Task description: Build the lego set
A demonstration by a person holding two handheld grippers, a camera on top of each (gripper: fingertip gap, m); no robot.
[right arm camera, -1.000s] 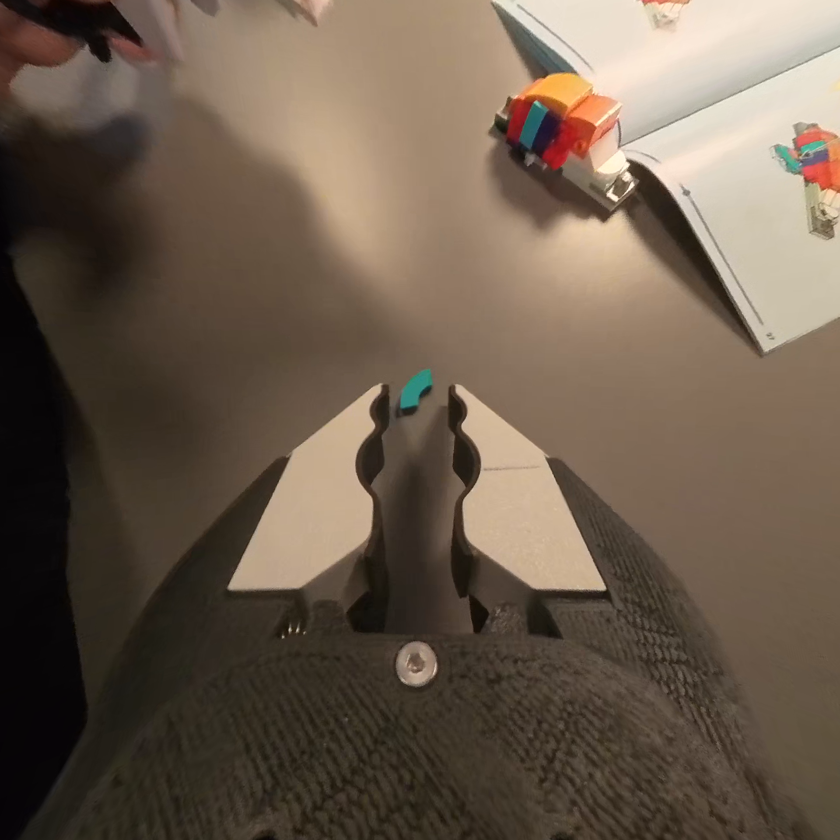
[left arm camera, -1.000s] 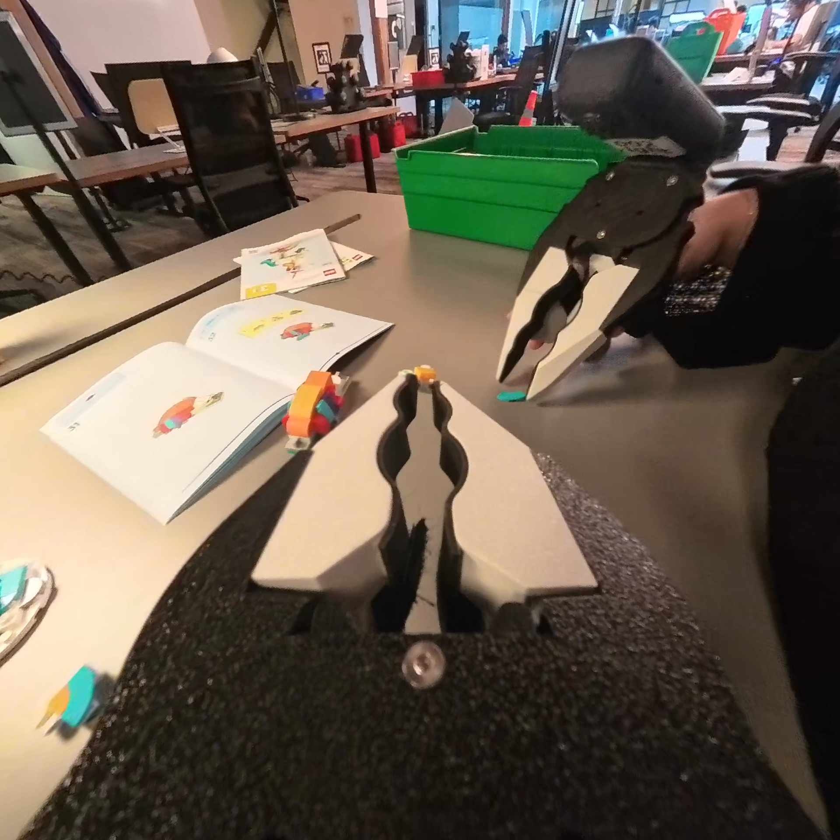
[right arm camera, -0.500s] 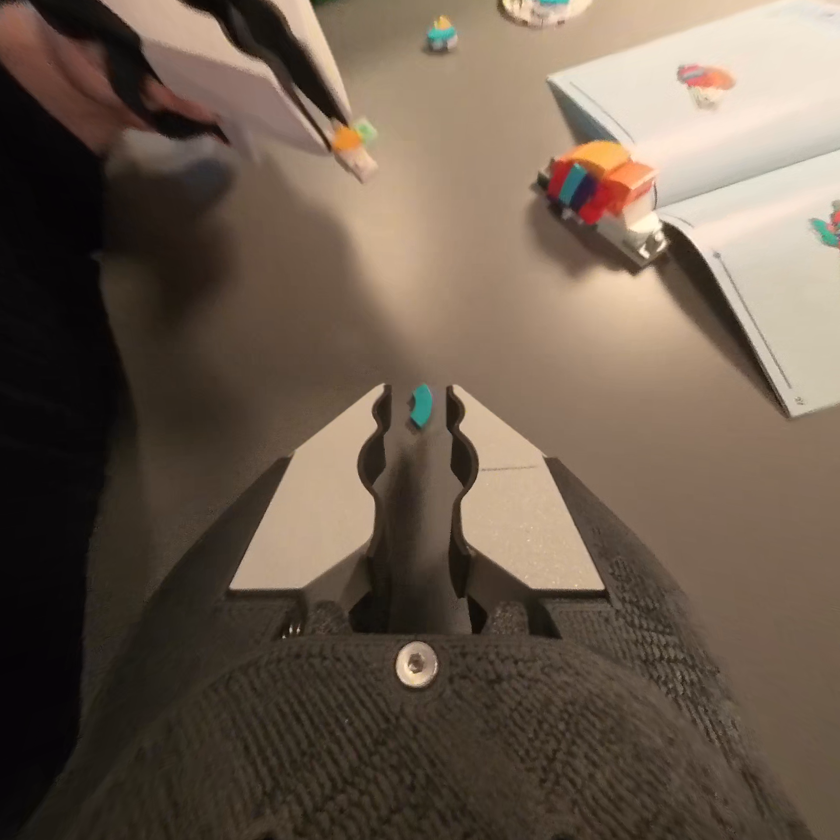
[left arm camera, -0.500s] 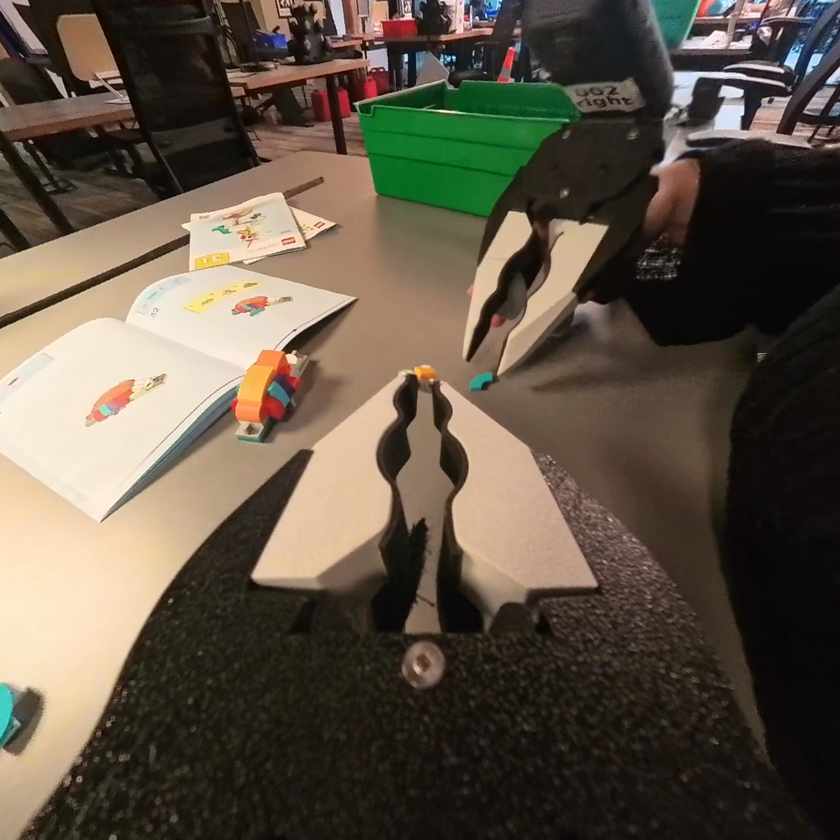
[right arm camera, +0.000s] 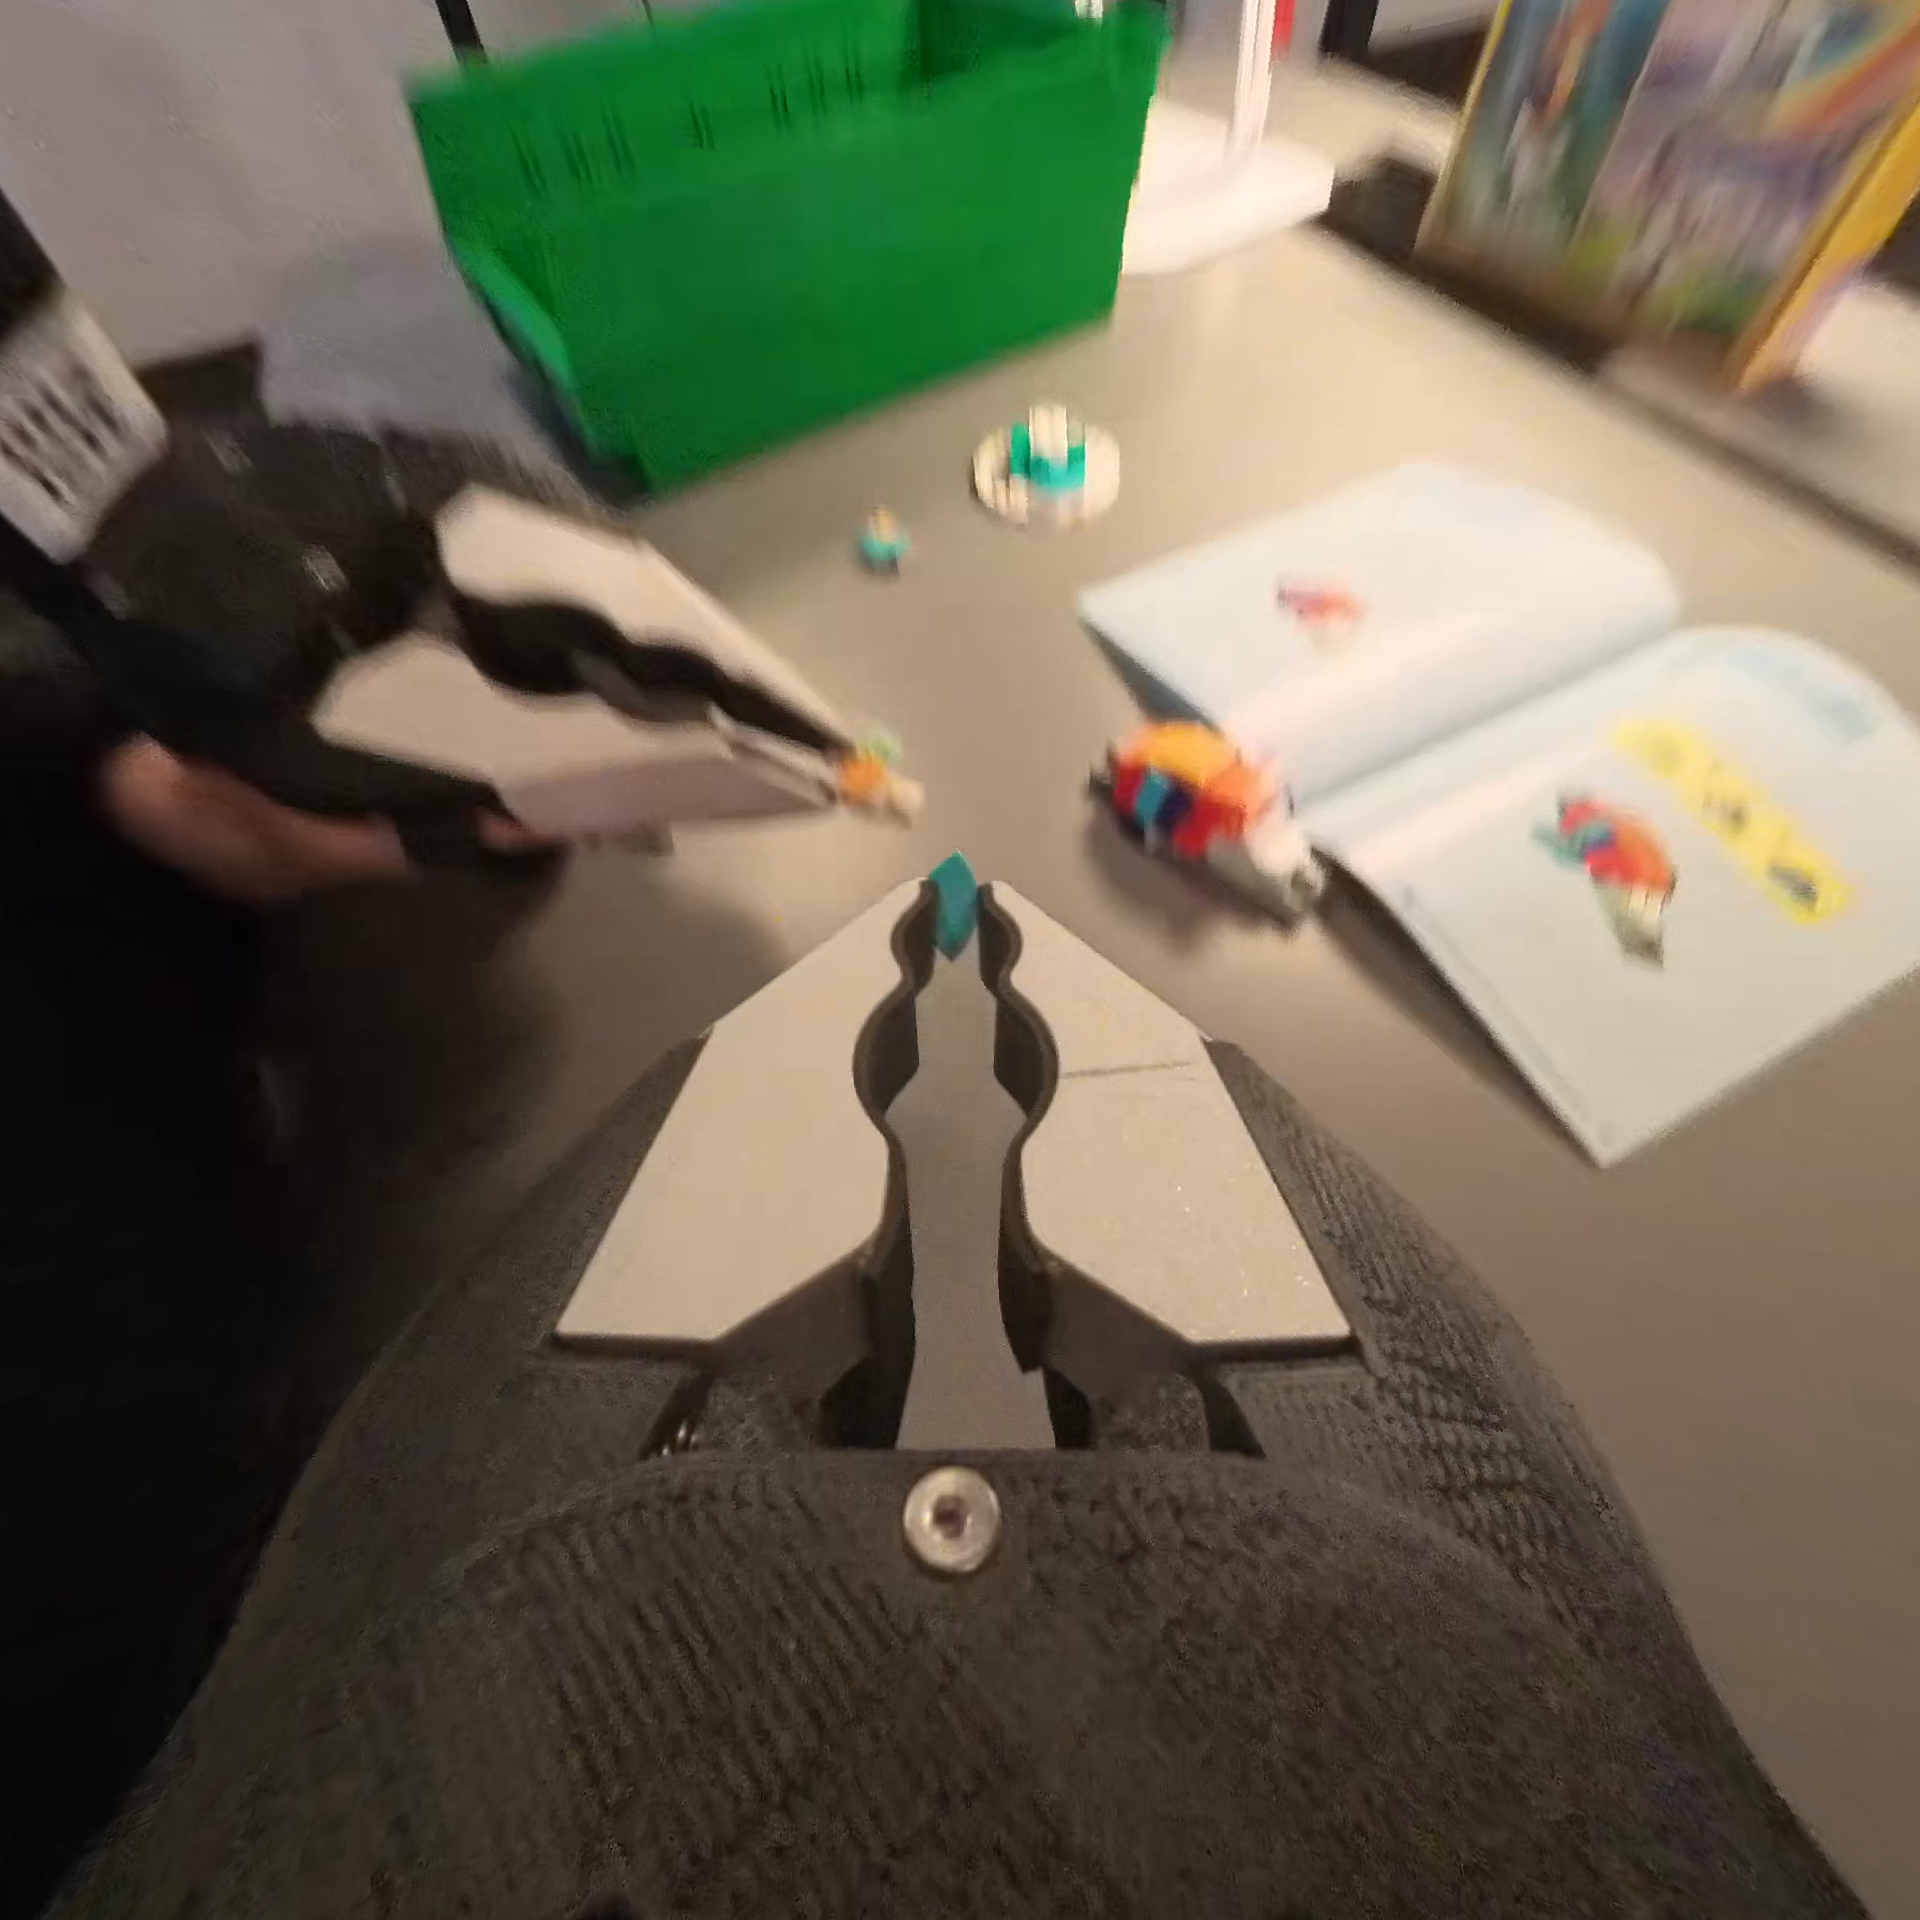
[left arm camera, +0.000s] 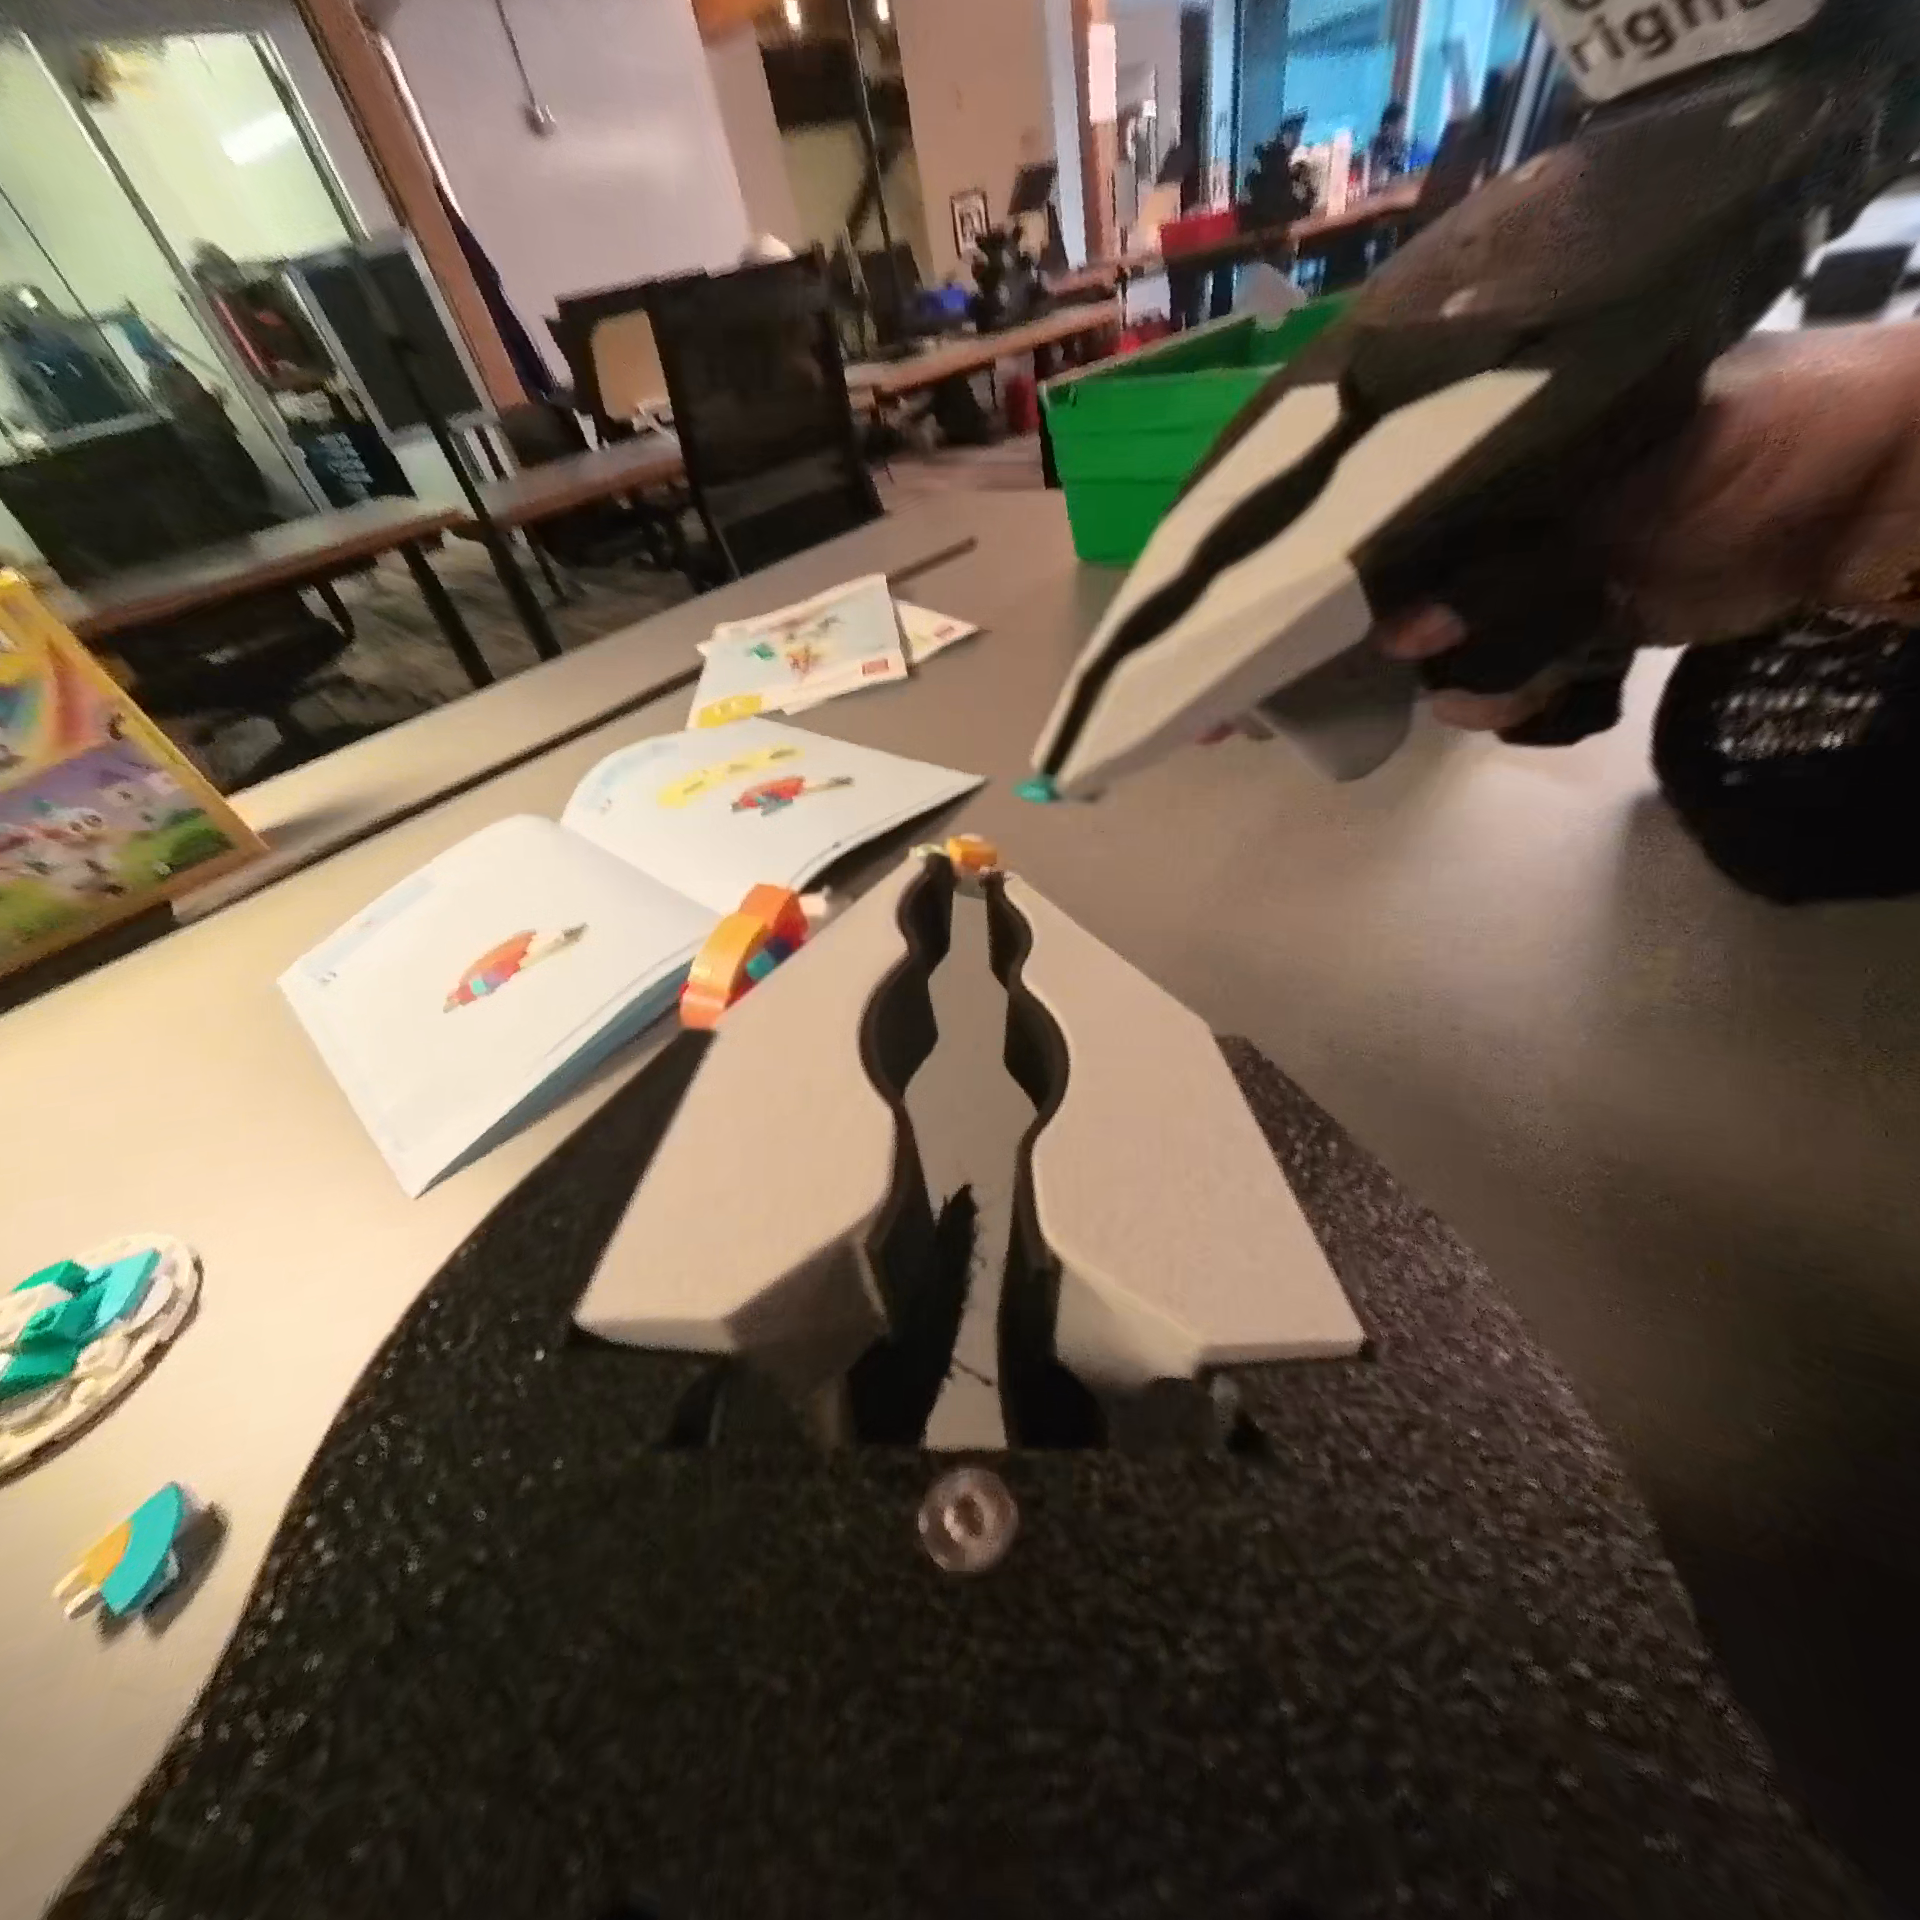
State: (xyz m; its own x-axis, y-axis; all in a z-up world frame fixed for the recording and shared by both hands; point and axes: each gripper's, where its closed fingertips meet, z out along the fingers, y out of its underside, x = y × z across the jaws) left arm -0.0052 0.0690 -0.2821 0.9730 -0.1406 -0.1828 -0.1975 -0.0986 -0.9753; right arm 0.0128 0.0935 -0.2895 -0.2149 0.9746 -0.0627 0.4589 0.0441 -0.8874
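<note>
Right wrist view: the right gripper is pinching a small curved teal piece between its wavy grey fingertips. Opposite, the left gripper is clamping a tiny orange-topped piece near the blocky orange model.

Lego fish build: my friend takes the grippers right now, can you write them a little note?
Left gripper: shut on small orange piece, held off the table.
Right gripper: shut on teal curved piece, also lifted.
Half-built orange model sits beside the open instruction booklet.
A round white plate with teal parts and one small teal bit lie near the green bin.
Done: both pieces picked up.
Left: join them, likely onto the model, then add the rest.
</note>
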